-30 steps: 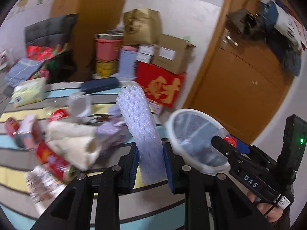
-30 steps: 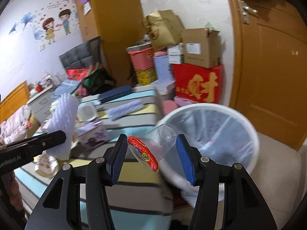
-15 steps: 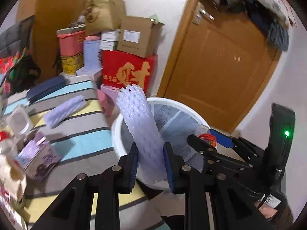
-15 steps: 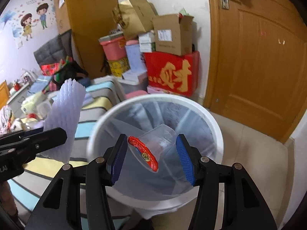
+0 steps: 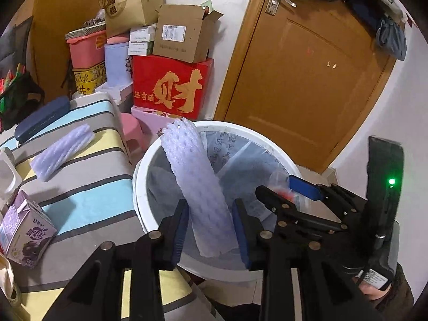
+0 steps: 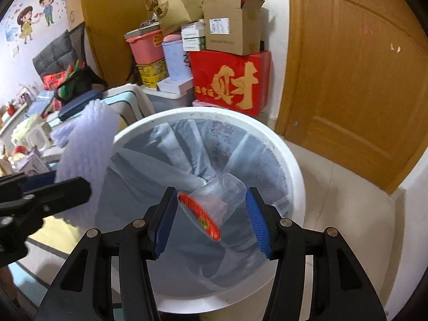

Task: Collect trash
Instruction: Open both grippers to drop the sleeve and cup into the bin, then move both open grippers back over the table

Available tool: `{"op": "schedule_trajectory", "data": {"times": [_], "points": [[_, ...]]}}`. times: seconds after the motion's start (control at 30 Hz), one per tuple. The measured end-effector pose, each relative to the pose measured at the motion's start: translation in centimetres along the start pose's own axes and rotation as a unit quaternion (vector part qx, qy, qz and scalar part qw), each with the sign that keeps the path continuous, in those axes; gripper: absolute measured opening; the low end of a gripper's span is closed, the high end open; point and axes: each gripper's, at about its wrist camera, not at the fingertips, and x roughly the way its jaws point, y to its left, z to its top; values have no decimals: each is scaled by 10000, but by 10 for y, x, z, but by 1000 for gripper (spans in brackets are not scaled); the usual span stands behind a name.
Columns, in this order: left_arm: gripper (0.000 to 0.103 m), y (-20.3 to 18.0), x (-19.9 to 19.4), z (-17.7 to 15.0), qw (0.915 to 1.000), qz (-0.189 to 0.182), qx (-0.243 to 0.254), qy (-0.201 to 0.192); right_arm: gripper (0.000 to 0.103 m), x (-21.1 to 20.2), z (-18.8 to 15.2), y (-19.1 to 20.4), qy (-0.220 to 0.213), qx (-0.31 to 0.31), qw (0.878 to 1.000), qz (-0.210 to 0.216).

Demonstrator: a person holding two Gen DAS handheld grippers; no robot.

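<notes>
While the left gripper (image 5: 211, 230) hangs over the white trash bin (image 5: 139, 165), its jaws have just been opening: the foam net sleeve (image 5: 198, 187) stands between the blue pads, leaning against the left pad, with a gap showing on the other side, so nothing clamps it. The sleeve's upper end tips away from the gripper toward the bin's far rim. Beyond and to the left of this gripper lies a striped surface (image 5: 88, 200) that carries a second foam sleeve (image 5: 61, 152), a purple drink carton (image 5: 25, 230) and a dark blue case (image 5: 42, 123). To its right the right gripper (image 5: 291, 190) reaches in over the same bin.

From the right wrist view, the right gripper (image 6: 211, 219) has its pads pressed on a clear plastic cup (image 6: 224, 198) with a red-rimmed lid (image 6: 199, 216), lying sideways between them directly above the bin's mouth (image 6: 294, 165). Below it the grey liner bag (image 6: 171, 165) folds down inside the bin. Off to this gripper's left the foam sleeve (image 6: 85, 144) rises above the left gripper's black finger (image 6: 53, 190). Farther out stand a red box with gold lettering (image 6: 230, 83), stacked cartons (image 6: 232, 26) and a wooden door (image 6: 361, 80).
</notes>
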Motion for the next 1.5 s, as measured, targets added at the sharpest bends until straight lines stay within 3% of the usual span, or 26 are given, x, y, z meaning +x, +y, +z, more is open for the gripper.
{"op": "schedule_trajectory", "data": {"times": [0.1, 0.47, 0.8, 1.3, 1.5], "points": [[52, 2, 0, 2, 10000, -36, -35, -16, 63, 5, 3, -2, -22, -29, 9999, -104], [52, 10, -29, -8, 9996, 168, -137, -204, 63, -16, 2, 4, -304, 116, 9994, -79], [52, 43, -89, -35, 9951, 611, -465, -624, 63, -39, 2, 35, -619, 1, 9975, 341], [56, 125, -180, -97, 9726, 1613, -1291, -1062, 63, -53, -4, 116, -845, -664, 9867, 1222], [63, 157, -205, -124, 9603, 1964, -1630, -1128, 63, -52, -3, 150, -830, -1008, 9795, 1536]]}}
